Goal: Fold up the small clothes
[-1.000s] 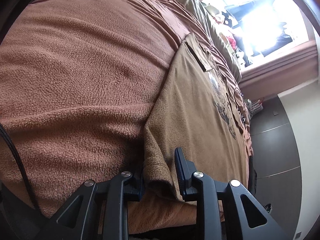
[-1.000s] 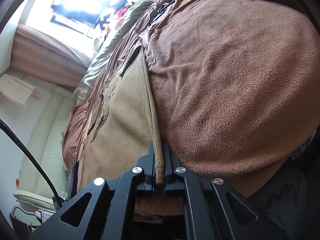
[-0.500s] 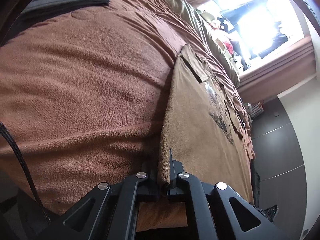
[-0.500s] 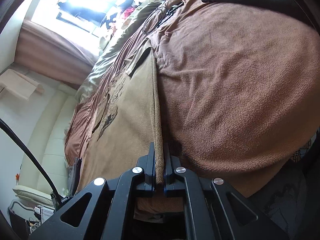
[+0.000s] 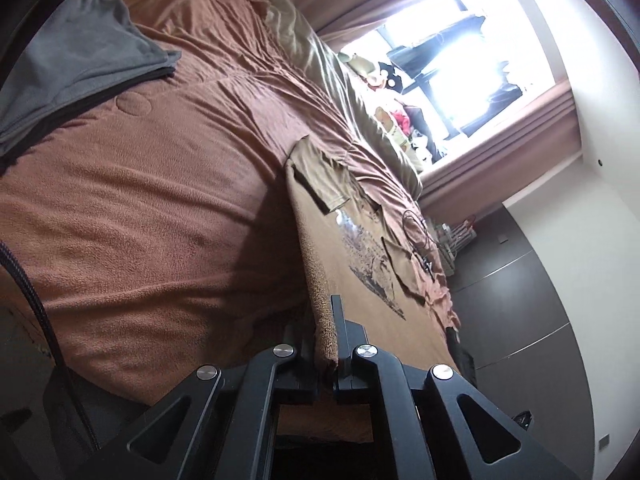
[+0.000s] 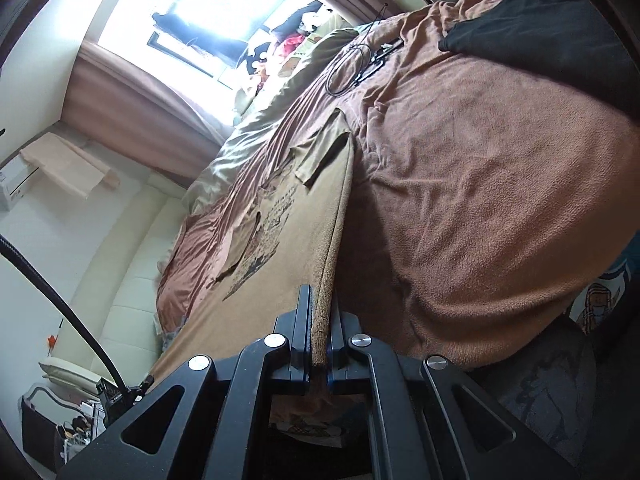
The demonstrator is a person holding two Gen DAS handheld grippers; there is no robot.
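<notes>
With both my left jaws [image 5: 328,354] and right jaws [image 6: 318,354] clenched on the near hem corners of the tan T-shirt [image 5: 360,280] spread flat on the bed [image 5: 160,208], sleeves tucked in, folding it over remains.

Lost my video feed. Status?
Both hand-held grippers, left and right, shut on tan T-shirt hem. Shirt spread on brown blanket. Nothing blocking.

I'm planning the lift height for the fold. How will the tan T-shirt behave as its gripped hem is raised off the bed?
Probably floppy: the tan T-shirt bunches into a thin ridge where the left gripper and right gripper pinch it. Likely light, since its folded-in sleeves lie flat. The fuzzy brown blanket may drag on it.
</notes>
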